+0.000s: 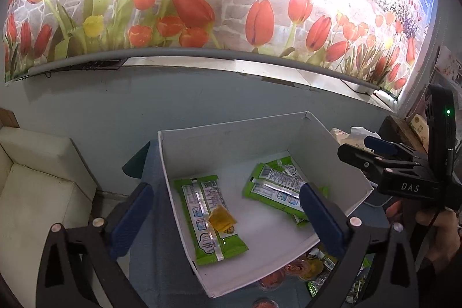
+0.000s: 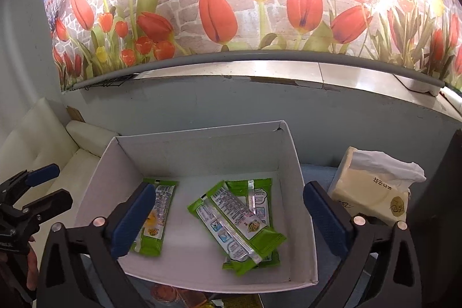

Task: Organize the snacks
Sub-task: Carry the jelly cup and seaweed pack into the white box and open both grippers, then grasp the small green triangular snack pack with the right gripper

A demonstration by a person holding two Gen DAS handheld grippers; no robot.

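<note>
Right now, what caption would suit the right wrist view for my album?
Open right gripper over a white cardboard box holding three green snack packets, tissue pack beside it.

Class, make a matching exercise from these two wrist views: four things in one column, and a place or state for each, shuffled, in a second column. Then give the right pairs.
1. small amber packet
2. tissue pack
3. white box
4. left gripper

a. open, nothing held
b. outside the box, beside its wall
c. lying on a green packet
d. holding green snack packets

Pairs: 1-c, 2-b, 3-d, 4-a
</note>
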